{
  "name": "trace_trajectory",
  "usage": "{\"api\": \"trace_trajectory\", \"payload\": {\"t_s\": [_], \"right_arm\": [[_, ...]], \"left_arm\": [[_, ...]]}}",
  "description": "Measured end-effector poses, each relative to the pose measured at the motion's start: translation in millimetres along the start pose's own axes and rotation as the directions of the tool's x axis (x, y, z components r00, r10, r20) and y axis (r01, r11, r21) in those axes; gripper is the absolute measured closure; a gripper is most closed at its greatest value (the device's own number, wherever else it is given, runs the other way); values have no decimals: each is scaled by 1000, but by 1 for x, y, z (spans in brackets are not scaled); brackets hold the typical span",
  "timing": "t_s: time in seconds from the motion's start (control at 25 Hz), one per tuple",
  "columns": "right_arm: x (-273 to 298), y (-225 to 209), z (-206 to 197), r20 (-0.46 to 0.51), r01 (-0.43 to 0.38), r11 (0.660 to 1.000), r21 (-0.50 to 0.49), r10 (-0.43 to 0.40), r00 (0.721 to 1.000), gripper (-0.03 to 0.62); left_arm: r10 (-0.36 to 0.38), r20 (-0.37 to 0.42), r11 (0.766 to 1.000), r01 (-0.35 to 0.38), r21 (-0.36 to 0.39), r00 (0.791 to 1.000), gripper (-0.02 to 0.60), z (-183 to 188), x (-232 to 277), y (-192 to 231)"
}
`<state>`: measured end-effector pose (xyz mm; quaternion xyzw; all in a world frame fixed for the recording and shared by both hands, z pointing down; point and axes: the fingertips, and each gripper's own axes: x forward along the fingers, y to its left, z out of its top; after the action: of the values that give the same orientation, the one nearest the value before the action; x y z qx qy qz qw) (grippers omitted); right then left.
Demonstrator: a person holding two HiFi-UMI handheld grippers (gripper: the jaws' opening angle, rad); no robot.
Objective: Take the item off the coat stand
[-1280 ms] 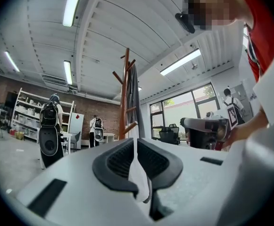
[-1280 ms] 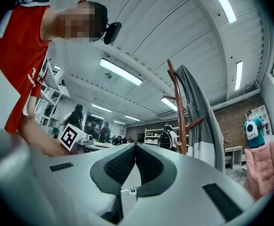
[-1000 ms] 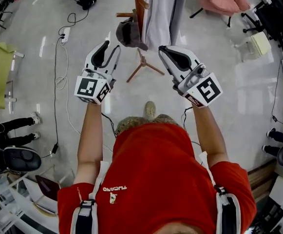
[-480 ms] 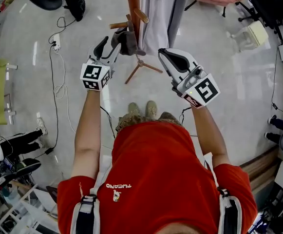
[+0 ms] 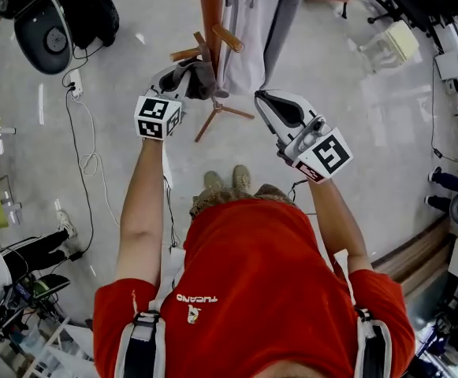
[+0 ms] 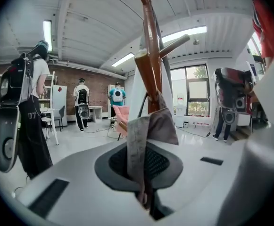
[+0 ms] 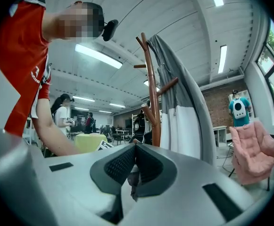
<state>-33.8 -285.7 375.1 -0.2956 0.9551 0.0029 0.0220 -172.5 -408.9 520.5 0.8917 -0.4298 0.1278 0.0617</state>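
A dark grey cap (image 5: 195,75) hangs on a peg of the wooden coat stand (image 5: 210,22), left of its pole. My left gripper (image 5: 178,75) is up against the cap, and its jaws are closing with the cap's fabric between them. In the left gripper view the grey cloth (image 6: 148,126) runs down into the left gripper (image 6: 144,178), pinched, with the stand's pole (image 6: 149,60) right behind. My right gripper (image 5: 263,101) hovers right of the stand, shut and holding nothing. In its own view the right gripper (image 7: 136,147) faces the pole (image 7: 152,98).
A grey and white garment (image 5: 256,30) hangs on the stand's right side. The stand's tripod feet (image 5: 221,113) spread on the floor ahead of my shoes. A cable (image 5: 87,156) trails at left, near black gear (image 5: 43,30). A pink chair (image 7: 252,149) and several people stand around.
The left gripper moved forward and up to the cap and its jaws came together on the fabric. The right gripper stayed almost where it was.
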Motion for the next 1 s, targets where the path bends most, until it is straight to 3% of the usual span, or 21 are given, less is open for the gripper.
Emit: {"api": "trace_trajectory", "payload": {"t_s": [0.32,1.0], "right_arm": [[1,2,0,10,-4,1000,9,4,1000,569],[-1,20,17,106,-90,995,47,84,991,569]], "left_arm": [[61,80,997,-57,-60,995,568,27,-23,5],[236,120,972,-232,-48,964,568,66,-115,-5]]}}
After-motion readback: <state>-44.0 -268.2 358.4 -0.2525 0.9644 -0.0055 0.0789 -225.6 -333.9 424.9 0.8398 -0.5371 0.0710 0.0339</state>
